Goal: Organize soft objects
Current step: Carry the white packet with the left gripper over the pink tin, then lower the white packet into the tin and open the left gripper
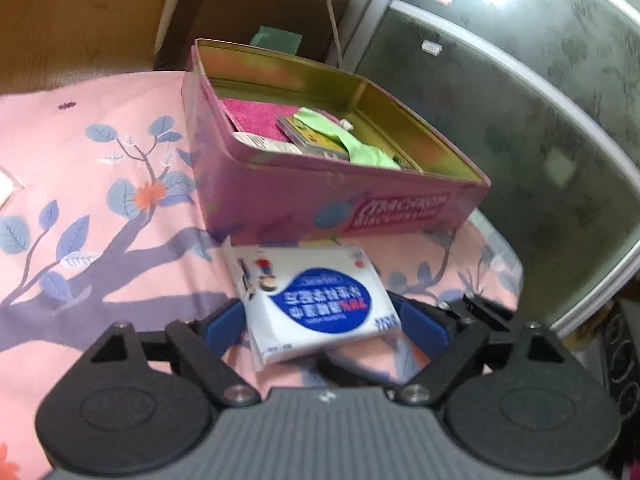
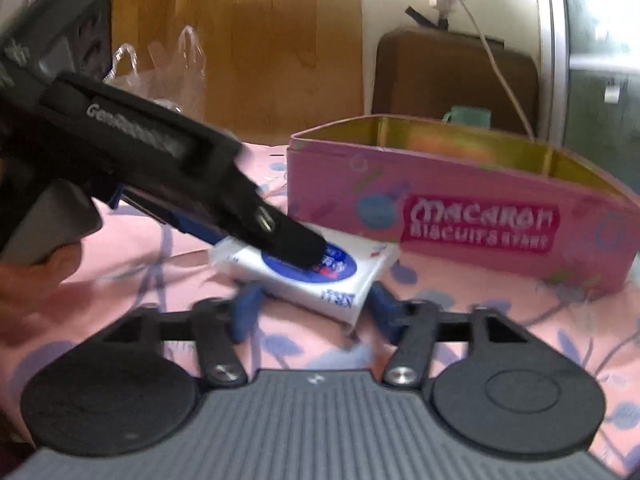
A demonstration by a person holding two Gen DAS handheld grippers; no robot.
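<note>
A white tissue pack (image 1: 316,304) with a blue oval label lies on the pink floral cloth, just in front of the open pink biscuit tin (image 1: 320,200). My left gripper (image 1: 324,320) is open with its blue pads on either side of the pack. In the right wrist view the pack (image 2: 312,276) lies before the tin (image 2: 460,216), and the left gripper's black body (image 2: 168,176) reaches over it from the left. My right gripper (image 2: 312,308) is open, its blue pads flanking the pack's near corner. The tin holds a pink cloth (image 1: 252,116) and a green cloth (image 1: 344,136).
The pink floral cloth (image 1: 100,200) covers the surface. A dark glass door (image 1: 520,100) stands at the right. A wooden panel (image 2: 260,40), a clear plastic bag (image 2: 168,68) and a hanging cable (image 2: 492,52) are behind the tin.
</note>
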